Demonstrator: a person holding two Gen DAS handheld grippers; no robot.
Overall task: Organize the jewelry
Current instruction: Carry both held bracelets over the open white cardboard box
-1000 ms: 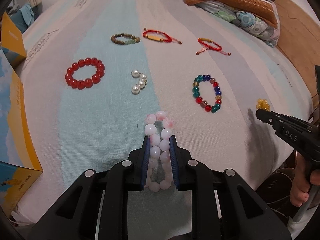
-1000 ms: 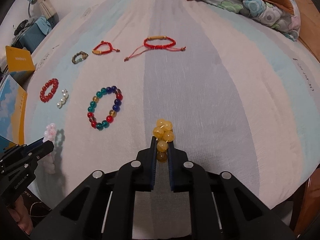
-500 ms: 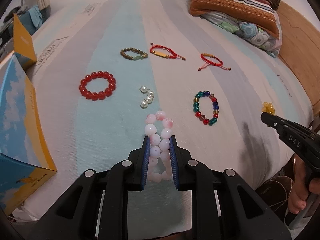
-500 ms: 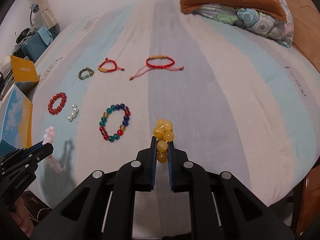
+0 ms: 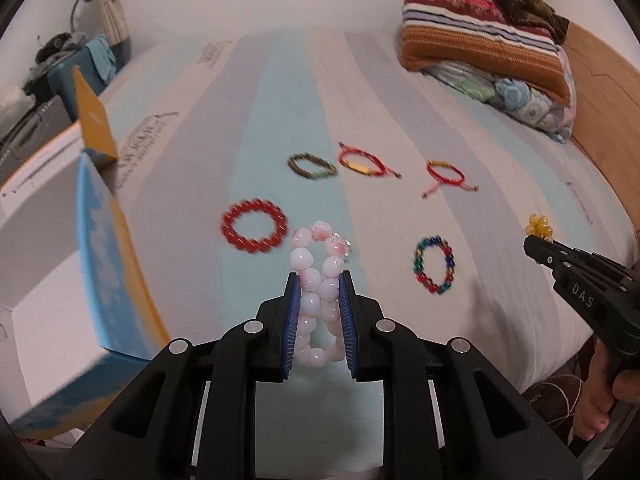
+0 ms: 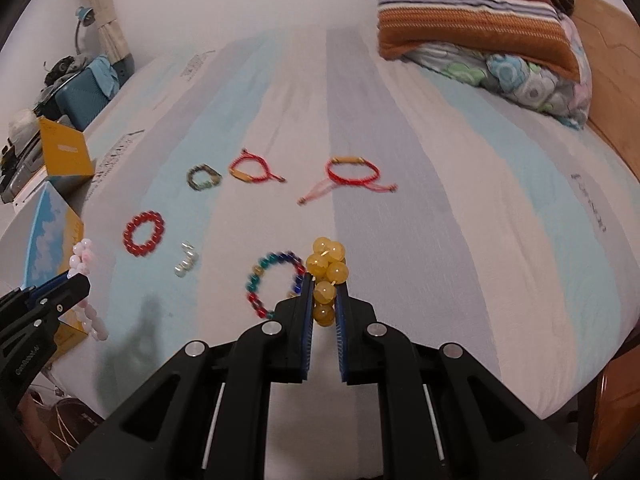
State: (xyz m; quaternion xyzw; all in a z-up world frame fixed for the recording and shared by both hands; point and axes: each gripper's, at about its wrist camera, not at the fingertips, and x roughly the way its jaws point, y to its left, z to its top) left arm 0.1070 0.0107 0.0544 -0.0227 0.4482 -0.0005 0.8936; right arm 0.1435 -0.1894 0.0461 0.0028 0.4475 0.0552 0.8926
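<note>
Striped bedding in pale blue, grey and cream covers the bed [image 6: 460, 208], and the jewelry lies spread over its middle. At the far right corner of the bed a stack of folded blankets [image 6: 472, 16] rests on a flowered pillow [image 6: 532, 84].

The left gripper [image 5: 319, 280] has its jaws narrow, pressed on a pink bead bracelet [image 5: 316, 276] – the loop is squeezed into two rows between the blue pads and hangs clear of the bedding. The right gripper [image 6: 325, 286] has its jaws almost together on a yellow bead bracelet [image 6: 326, 268], whose beads bunch up above the fingertips. In the left wrist view a hand [image 5: 600, 392] holds that right gripper by its handle at the right edge.

On the bed, toward the left edge, lies a red bead bracelet [image 6: 144, 233], and just beside it a small cluster of pearls [image 6: 186, 263]. A multicoloured bead bracelet [image 5: 435, 264] lies between the two grippers, near the front edge. Further back three pieces lie in a row: a brown-green bead bracelet [image 5: 312, 166], a red cord bracelet with a gold bar [image 5: 362, 163] and a second red cord bracelet [image 5: 445, 174] with loose tails.

Beside the left edge of the bed stands a blue and yellow box [image 5: 100, 264] – its flap is up.
</note>
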